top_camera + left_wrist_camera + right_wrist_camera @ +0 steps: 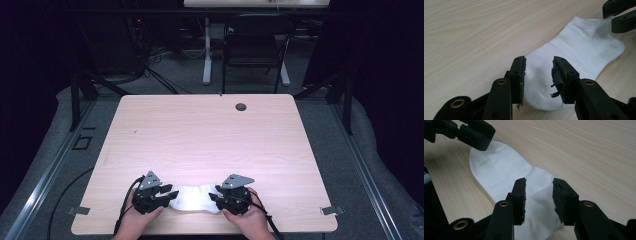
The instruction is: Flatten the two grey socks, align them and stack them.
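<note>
Lying crosswise, sock (194,198) between grippers

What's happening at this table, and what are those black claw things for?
A person holds a two-jaw gripper in each hand over a white sock lying flat near the front edge of a wooden table. The left gripper is at one end of the sock and the right gripper at the other. Both sets of jaws stand apart above the fabric, not pinching it.
</note>
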The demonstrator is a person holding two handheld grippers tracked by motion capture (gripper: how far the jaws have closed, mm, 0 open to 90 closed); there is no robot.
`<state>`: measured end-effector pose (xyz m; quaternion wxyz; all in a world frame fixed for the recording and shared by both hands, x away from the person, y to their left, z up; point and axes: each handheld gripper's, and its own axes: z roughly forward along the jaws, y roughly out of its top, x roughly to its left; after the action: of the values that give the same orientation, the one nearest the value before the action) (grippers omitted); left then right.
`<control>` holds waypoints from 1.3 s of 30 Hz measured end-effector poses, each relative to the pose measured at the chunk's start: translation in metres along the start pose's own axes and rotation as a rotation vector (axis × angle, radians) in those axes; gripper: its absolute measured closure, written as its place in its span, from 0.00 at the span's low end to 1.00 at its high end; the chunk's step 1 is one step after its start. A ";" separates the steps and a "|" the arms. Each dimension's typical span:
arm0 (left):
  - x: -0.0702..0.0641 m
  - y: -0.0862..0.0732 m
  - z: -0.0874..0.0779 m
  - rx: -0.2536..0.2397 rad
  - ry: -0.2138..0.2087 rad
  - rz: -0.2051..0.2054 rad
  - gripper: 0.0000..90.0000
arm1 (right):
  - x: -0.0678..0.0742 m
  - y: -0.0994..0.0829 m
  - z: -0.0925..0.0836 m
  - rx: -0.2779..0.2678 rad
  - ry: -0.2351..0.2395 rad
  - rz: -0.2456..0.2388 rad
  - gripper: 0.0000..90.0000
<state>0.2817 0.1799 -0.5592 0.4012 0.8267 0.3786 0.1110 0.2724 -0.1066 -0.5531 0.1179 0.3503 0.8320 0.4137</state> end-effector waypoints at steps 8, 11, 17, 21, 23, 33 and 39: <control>-0.003 -0.005 0.005 0.033 -0.005 0.016 0.67 | -0.004 -0.007 0.007 0.039 0.006 0.012 0.68; -0.002 -0.009 0.009 0.054 -0.006 0.016 0.67 | -0.006 -0.011 0.011 0.065 -0.001 0.012 0.68; -0.002 -0.011 0.011 0.068 -0.009 0.020 0.67 | -0.007 -0.014 0.013 0.069 0.000 0.016 0.67; -0.002 -0.012 0.011 0.070 -0.010 0.023 0.67 | -0.007 -0.015 0.013 0.067 0.002 0.011 0.68; -0.001 -0.012 0.011 0.067 -0.012 0.017 0.67 | -0.007 -0.015 0.014 0.064 -0.001 0.011 0.69; 0.003 -0.010 0.016 0.051 -0.007 0.013 0.67 | -0.011 -0.014 0.016 0.060 -0.015 0.005 0.73; 0.008 -0.005 0.021 0.043 -0.006 0.006 0.67 | -0.018 -0.011 0.019 0.056 -0.021 0.027 0.73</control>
<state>0.2946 0.1756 -0.5780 0.3842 0.8365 0.3774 0.1016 0.2893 -0.1125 -0.5753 0.1113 0.3690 0.8373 0.3878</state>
